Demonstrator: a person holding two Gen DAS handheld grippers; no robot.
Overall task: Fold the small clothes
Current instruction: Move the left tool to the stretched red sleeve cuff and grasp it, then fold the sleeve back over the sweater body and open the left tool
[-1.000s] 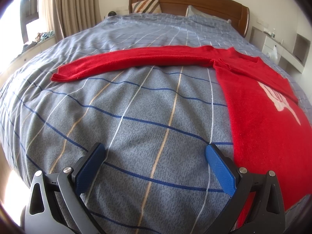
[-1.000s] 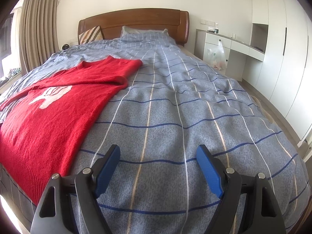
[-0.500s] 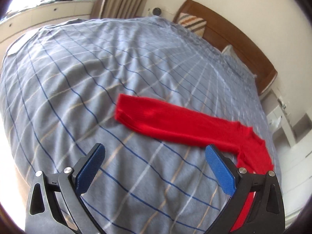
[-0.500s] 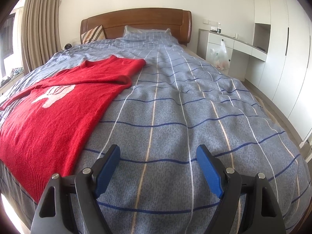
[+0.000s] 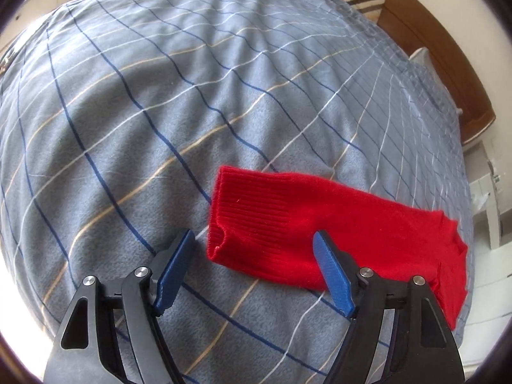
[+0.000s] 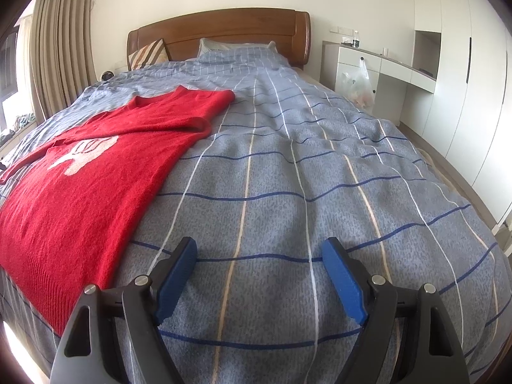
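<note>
A red knit sweater with a white print lies flat on the grey checked bedspread, at the left in the right wrist view. Its right sleeve is folded across the chest. In the left wrist view the other sleeve stretches out, its ribbed cuff between my fingers. My left gripper is open, just above the cuff, not touching it. My right gripper is open and empty over bare bedspread, to the right of the sweater's hem.
A wooden headboard with pillows stands at the far end. A white desk and wardrobe line the right wall, a plastic bag hanging there. Curtains and a window sill are on the left. The bed edge drops off near me.
My left gripper has swung left along the outstretched sleeve and come down close over its cuff. My right gripper has barely moved.
</note>
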